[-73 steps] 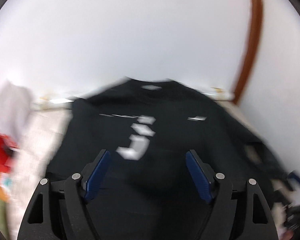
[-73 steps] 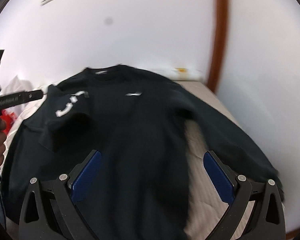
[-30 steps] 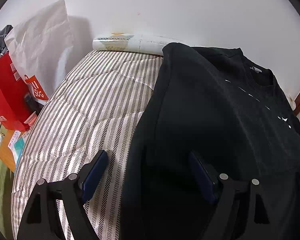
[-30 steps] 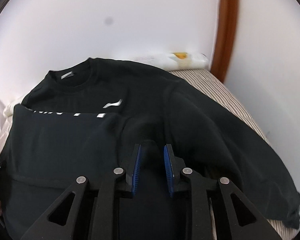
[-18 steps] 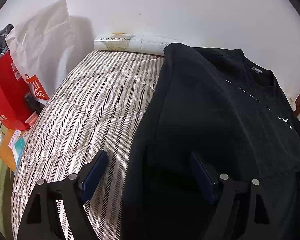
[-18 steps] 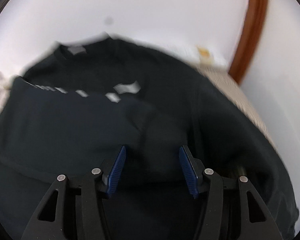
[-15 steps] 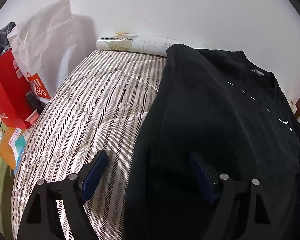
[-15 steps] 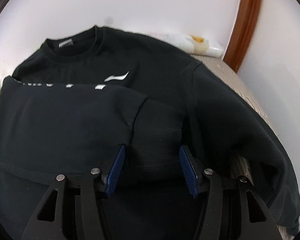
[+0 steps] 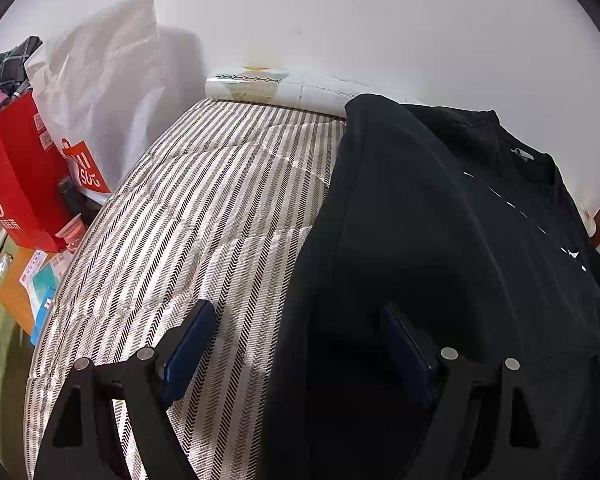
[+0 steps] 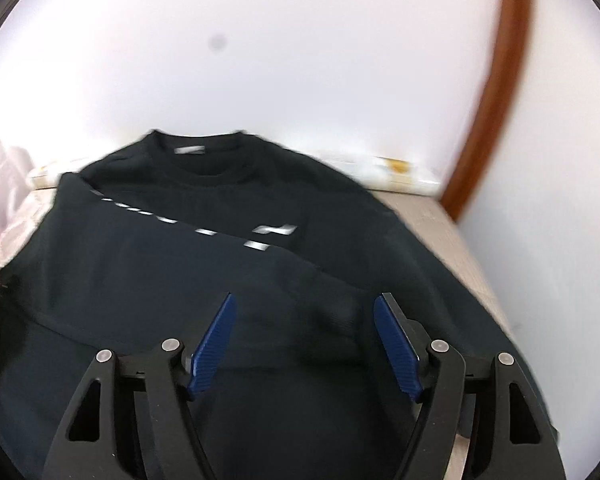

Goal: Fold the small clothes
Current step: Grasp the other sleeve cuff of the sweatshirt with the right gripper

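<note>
One black sweatshirt (image 10: pixel 236 280) is lying flat on the striped bed (image 9: pixel 204 216), its left sleeve folded across the chest. The right gripper (image 10: pixel 304 340) is hovering over the folded cuff – its jaws have just been opening, nothing pinched between them. The left gripper (image 9: pixel 296 344) is spread wide, straddling the garment's edge without clamping it. Only the left wrist view is showing the red bag (image 9: pixel 16 184) (contents unclear) and one white bag (image 9: pixel 100 80) beside the bed

My two wrist cameras look steeply down along my fingers, close over the bed (image 9: pixel 204 216); both see the black sweatshirt (image 9: pixel 440 220).
</note>
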Demonstrator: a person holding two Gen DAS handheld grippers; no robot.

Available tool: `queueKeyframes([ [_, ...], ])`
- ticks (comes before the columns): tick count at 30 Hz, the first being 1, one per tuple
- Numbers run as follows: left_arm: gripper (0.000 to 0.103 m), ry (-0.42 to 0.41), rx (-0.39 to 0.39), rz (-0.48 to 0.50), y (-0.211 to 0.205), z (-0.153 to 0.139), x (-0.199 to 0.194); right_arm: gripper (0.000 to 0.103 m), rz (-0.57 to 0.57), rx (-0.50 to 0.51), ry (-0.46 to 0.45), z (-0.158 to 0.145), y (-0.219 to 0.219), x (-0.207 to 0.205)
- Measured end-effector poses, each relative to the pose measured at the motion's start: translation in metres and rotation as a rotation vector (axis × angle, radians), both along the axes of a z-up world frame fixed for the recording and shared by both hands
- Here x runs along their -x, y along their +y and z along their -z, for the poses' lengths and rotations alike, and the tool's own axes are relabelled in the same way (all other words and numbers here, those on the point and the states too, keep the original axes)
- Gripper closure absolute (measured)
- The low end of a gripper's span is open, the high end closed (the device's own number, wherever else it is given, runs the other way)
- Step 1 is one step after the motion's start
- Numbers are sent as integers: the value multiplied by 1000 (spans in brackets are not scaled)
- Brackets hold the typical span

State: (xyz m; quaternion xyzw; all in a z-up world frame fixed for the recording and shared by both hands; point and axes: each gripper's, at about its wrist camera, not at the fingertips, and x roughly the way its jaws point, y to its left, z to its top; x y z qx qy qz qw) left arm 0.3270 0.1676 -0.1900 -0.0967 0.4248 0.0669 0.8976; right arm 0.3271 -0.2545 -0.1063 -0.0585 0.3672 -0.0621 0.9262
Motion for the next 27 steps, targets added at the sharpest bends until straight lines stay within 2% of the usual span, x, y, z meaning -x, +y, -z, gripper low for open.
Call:
queueKeyframes([
  [4, 21, -1, -9, 1, -3, 0, 0, 27, 161, 33, 22, 13, -63, 38],
  [8, 21, -3, -15, 11, -6, -1, 1, 27, 344, 144, 109, 38, -134, 86],
  [12, 21, 3, -11, 28, -11, -2, 7, 27, 425, 77, 148, 54, -189, 135],
  [16, 21, 30, 4, 31, -17, -3, 13, 25, 428, 31, 186, 73, -220, 170],
  [19, 21, 47, 5, 45, -22, -7, 28, 24, 393, 47, 211, 89, -231, 179],
  [24, 21, 7, -90, 98, -35, -15, 80, 22, 385, 31, 155, 90, -242, 178],
  [27, 21, -12, -102, 100, -31, -18, 101, 22, 392, -11, 133, 92, -255, 170],
])
